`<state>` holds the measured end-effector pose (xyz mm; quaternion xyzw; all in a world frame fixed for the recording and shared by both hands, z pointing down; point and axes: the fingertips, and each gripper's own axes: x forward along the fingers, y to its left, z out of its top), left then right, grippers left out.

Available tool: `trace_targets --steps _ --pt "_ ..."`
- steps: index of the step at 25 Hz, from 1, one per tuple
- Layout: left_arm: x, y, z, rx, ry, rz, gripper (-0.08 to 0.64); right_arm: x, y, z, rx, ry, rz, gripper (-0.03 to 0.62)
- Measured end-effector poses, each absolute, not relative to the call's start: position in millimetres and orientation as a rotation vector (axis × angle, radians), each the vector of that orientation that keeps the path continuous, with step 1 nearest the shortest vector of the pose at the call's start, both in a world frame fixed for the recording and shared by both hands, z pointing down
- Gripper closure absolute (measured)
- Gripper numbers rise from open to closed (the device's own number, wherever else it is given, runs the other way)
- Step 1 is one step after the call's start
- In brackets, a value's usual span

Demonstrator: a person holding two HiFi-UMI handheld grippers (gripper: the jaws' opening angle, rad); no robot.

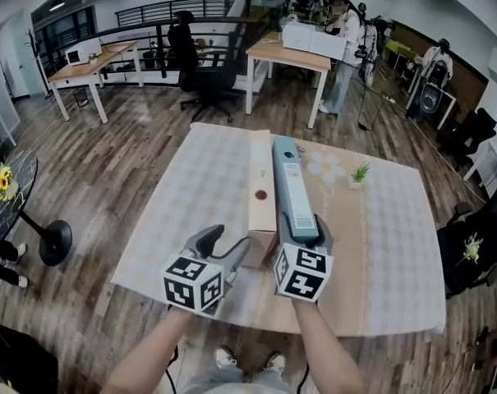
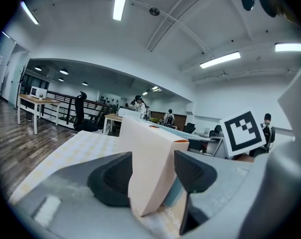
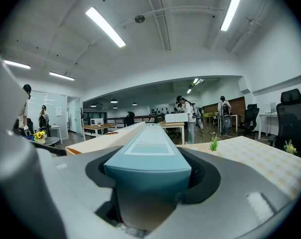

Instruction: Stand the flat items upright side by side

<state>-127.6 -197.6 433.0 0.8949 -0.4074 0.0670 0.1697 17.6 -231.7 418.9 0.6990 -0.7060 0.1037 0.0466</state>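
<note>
Two long flat boxes stand on their narrow edges side by side on the checked tablecloth (image 1: 396, 253): a peach box (image 1: 260, 189) on the left and a teal box (image 1: 292, 189) on the right, touching along their length. My left gripper (image 1: 238, 254) is at the peach box's near end. In the left gripper view the peach box (image 2: 149, 168) leans between the two dark pads (image 2: 110, 179) of the left gripper (image 2: 151, 177), which close on it. My right gripper (image 1: 302, 238) clasps the teal box's near end. In the right gripper view the teal box (image 3: 149, 156) fills the right gripper (image 3: 150, 179), pads snug on both sides.
A small potted plant (image 1: 360, 174) stands on the cloth to the right of the boxes. Beyond the table are a wooden desk (image 1: 285, 56), a black office chair (image 1: 203, 64) and a standing person (image 1: 343, 43). A round black side table (image 1: 10, 195) is at the left.
</note>
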Motion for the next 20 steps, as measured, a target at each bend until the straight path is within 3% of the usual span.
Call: trace_targets --steps 20 --pt "-124 -202 436 2.531 -1.157 0.189 0.293 17 -222 414 2.094 -2.294 0.397 0.25"
